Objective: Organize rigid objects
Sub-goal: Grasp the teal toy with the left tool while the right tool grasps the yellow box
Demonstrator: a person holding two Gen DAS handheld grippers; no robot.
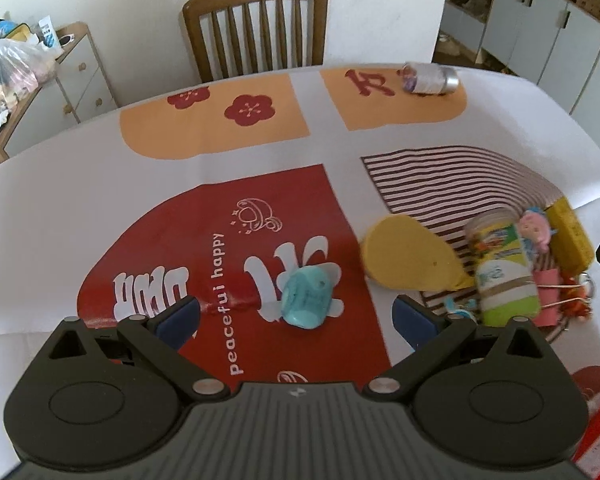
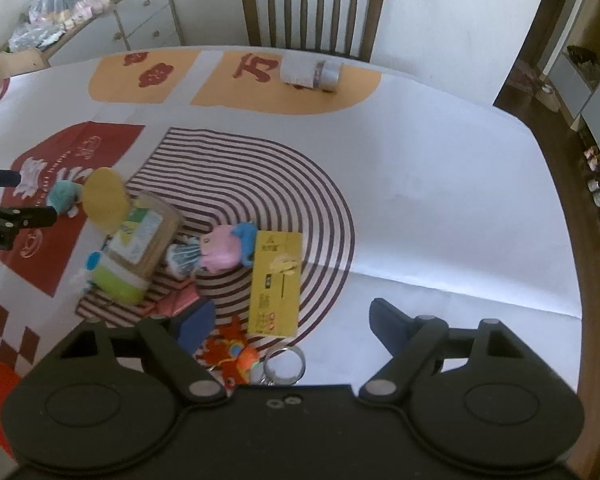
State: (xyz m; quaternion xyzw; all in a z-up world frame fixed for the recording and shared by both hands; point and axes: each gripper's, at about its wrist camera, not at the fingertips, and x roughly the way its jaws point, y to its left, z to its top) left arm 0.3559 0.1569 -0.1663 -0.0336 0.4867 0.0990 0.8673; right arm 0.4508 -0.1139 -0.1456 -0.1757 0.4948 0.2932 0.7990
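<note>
We judge the sort barely begun: one can (image 2: 311, 75) lies on its side on the orange panel at 12 o'clock, while the jar (image 2: 140, 248), yellow box (image 2: 275, 284), pink figure (image 2: 220, 254) and yellow disc (image 2: 104, 200) remain heaped on the striped panel. The teal block (image 1: 306, 298) sits alone on the red panel. Left gripper (image 1: 296, 316) gapes empty over the block, right gripper (image 2: 292, 320) spread wide, nothing gripped, above the box

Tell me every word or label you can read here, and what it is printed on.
"peaceful happy": white letters on the red panel of the printed tablecloth.
Large red character on the orange panel: reads like "万", uncertain.
Green-capped clear jar: label blurred.
Flat yellow box: print too small.
Silver can lying down: unreadable.
</note>
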